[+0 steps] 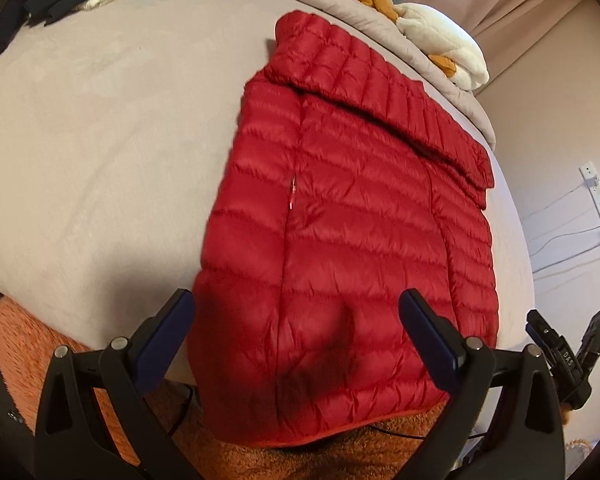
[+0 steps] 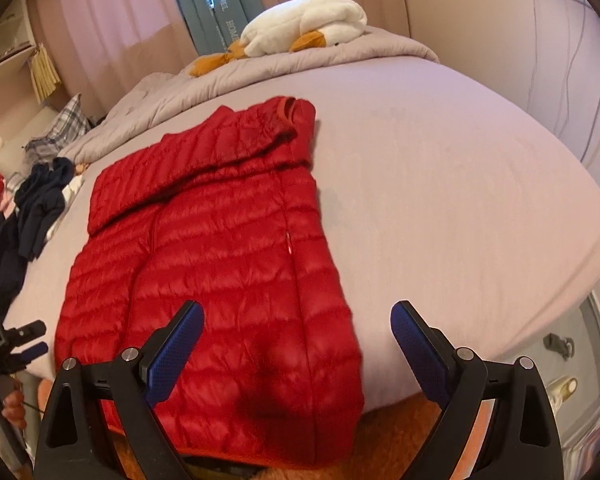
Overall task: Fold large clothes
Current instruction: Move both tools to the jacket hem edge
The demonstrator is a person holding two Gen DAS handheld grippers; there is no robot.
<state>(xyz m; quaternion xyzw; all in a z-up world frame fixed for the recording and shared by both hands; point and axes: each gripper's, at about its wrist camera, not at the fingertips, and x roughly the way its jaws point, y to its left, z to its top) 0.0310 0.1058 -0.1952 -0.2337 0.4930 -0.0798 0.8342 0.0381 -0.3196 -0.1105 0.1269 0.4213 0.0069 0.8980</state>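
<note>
A red quilted puffer jacket (image 1: 340,216) lies flat on the grey bed, a sleeve folded diagonally across its upper part, its hem hanging over the near bed edge. It also shows in the right wrist view (image 2: 220,248). My left gripper (image 1: 296,308) is open and empty, hovering above the jacket's hem. My right gripper (image 2: 296,320) is open and empty, also above the hem end. The right gripper shows at the edge of the left wrist view (image 1: 568,356), and the left gripper at the left edge of the right wrist view (image 2: 16,344).
The bed sheet (image 1: 100,140) spreads wide on both sides of the jacket. A white plush toy (image 2: 304,26) lies on the rumpled duvet at the far end. Dark clothes (image 2: 40,200) are piled at one side. An orange fluffy rug (image 1: 340,456) lies below the bed edge.
</note>
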